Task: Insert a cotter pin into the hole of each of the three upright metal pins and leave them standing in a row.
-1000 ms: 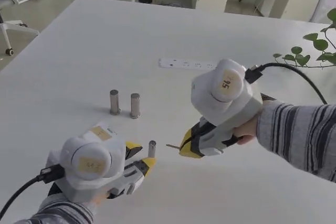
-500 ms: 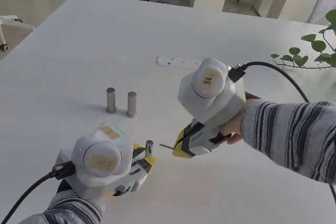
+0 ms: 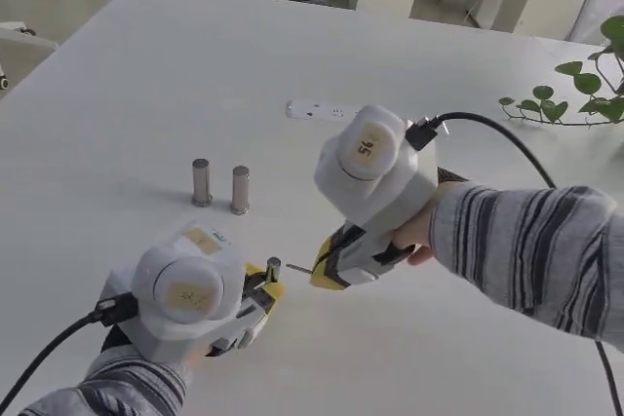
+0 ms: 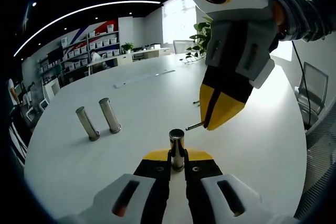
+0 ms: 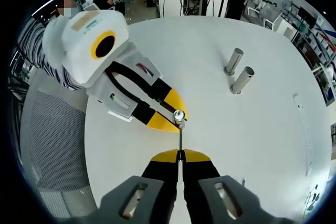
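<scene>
My left gripper (image 3: 263,285) is shut on an upright metal pin (image 4: 177,147), holding it near its base on the white table (image 3: 146,85). My right gripper (image 5: 179,156) is shut on a thin cotter pin (image 5: 180,136), which points at the top of that metal pin (image 5: 179,115). In the head view the cotter pin (image 3: 298,269) lies level, its tip just right of the held pin (image 3: 274,266); I cannot tell whether it touches. Two more metal pins (image 3: 201,183) (image 3: 240,190) stand upright side by side further back.
A white power strip (image 3: 317,109) lies flat beyond the pins. A green plant (image 3: 575,94) reaches in at the right edge. A black cable (image 3: 507,148) trails from the right gripper over a striped sleeve (image 3: 531,260). Chairs and desks stand past the table's far edge.
The right gripper has carried the cotter pin leftward, closing the gap to the held pin's top. The left gripper stays shut on its pin. The head camera has shifted a little.
</scene>
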The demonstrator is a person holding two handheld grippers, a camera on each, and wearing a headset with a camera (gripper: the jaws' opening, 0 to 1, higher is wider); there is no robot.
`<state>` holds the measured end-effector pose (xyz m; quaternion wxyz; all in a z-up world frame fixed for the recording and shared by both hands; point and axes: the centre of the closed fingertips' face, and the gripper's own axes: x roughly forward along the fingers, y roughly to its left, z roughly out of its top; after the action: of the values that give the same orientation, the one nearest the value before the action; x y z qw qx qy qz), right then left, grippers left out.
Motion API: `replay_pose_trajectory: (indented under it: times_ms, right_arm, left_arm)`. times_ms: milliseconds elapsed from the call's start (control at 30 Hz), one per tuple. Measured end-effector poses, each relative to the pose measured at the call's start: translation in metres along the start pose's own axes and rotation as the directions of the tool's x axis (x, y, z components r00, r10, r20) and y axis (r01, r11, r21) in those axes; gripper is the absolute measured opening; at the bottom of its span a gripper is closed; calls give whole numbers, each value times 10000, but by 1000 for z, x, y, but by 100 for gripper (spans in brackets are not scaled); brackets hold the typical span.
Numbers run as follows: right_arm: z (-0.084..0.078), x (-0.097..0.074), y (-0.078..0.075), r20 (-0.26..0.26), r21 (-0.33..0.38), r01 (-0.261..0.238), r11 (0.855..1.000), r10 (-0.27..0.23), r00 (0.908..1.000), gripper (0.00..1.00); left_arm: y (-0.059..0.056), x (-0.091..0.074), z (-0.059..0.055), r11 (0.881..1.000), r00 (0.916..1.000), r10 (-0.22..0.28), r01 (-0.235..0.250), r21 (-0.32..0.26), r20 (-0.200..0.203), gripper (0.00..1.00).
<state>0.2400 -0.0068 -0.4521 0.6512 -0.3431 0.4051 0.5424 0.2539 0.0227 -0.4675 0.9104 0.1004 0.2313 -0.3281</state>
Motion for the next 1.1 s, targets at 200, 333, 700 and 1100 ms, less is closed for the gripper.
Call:
replay_pose_trajectory:
  times_ms: [200, 333, 700, 1100]
  right_arm:
    - [2, 3, 0, -33, -52, -19, 10000, 19, 10000, 0]
    - [5, 4, 1, -7, -57, -46, 10000, 46, 10000, 0]
    - [10, 6, 0, -221, -565, 49, 9984, -61, 9997, 0]
    - [16, 8, -2, -344, -1469, 187, 9890, -240, 9991, 0]
  left_arm:
    - [0, 1, 0, 10000, 10000, 15, -15, -34, 7, 6]
    - [1, 1, 0, 9998, 10000, 23, -22, -173, 58, 5]
    - [0, 0, -1, 9998, 10000, -15, 17, -211, 85, 5]
    - [0, 1, -1, 9999, 10000, 34, -33, -147, 85, 5]
